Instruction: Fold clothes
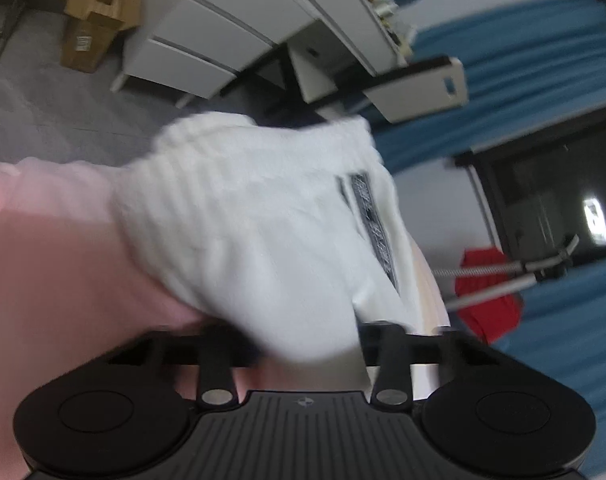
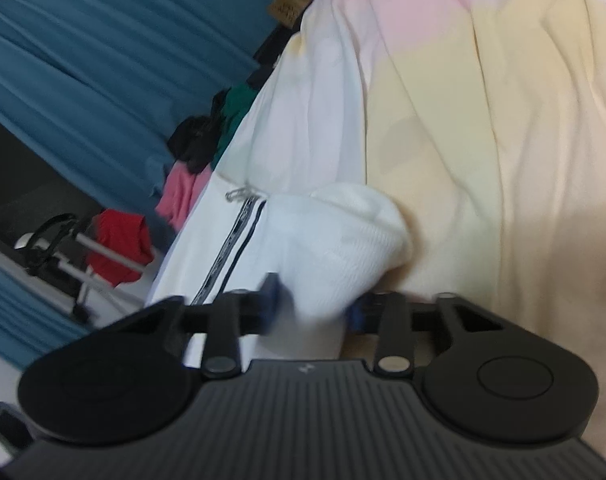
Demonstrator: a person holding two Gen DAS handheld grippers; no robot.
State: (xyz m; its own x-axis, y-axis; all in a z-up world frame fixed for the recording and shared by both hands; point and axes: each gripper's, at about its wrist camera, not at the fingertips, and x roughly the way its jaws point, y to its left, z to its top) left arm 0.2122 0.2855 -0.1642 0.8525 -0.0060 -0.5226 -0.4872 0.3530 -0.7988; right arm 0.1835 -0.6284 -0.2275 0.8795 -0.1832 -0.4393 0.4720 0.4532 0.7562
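Note:
A white ribbed garment (image 1: 263, 224) with a black-and-grey patterned side stripe (image 1: 373, 220) fills the middle of the left wrist view. My left gripper (image 1: 303, 344) is shut on a bunch of it; the fabric hides the fingertips. In the right wrist view the same white garment (image 2: 335, 240) with its striped band (image 2: 231, 256) lies on the bedsheet (image 2: 483, 120). My right gripper (image 2: 315, 308) is shut on a fold of it, its blue pads (image 2: 271, 296) pressing the cloth.
The pastel pink, yellow and white sheet covers the bed. White drawers (image 1: 207, 40) and a cardboard box (image 1: 95, 20) stand on the grey floor. Blue curtains (image 2: 103, 60), a drying rack (image 2: 75, 264) with a red garment (image 2: 119, 244), and piled clothes (image 2: 207, 140) lie beside the bed.

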